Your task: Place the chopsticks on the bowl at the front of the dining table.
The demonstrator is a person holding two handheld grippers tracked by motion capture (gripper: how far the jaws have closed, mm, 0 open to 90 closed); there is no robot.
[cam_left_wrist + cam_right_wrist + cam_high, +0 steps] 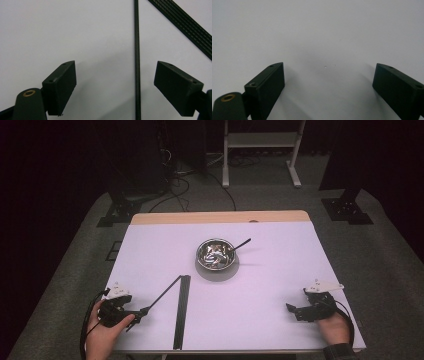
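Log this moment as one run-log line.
left tool: open, astride thin rod | right tool: open, nothing between | bowl: table centre

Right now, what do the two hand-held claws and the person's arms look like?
Both claws are black. The left claw and right claw each carry a pale grey three-cornered plate on top and trail a black cable looping past the hand. In the gripper views, each has two blocky black fingers with small screw holes and a brass-ringed hole at the base. The right wrist wears a dark band.

A metal bowl [216, 254] is sitting near the table's [280, 285] far edge, a dark utensil [240, 244] leaning inside it.
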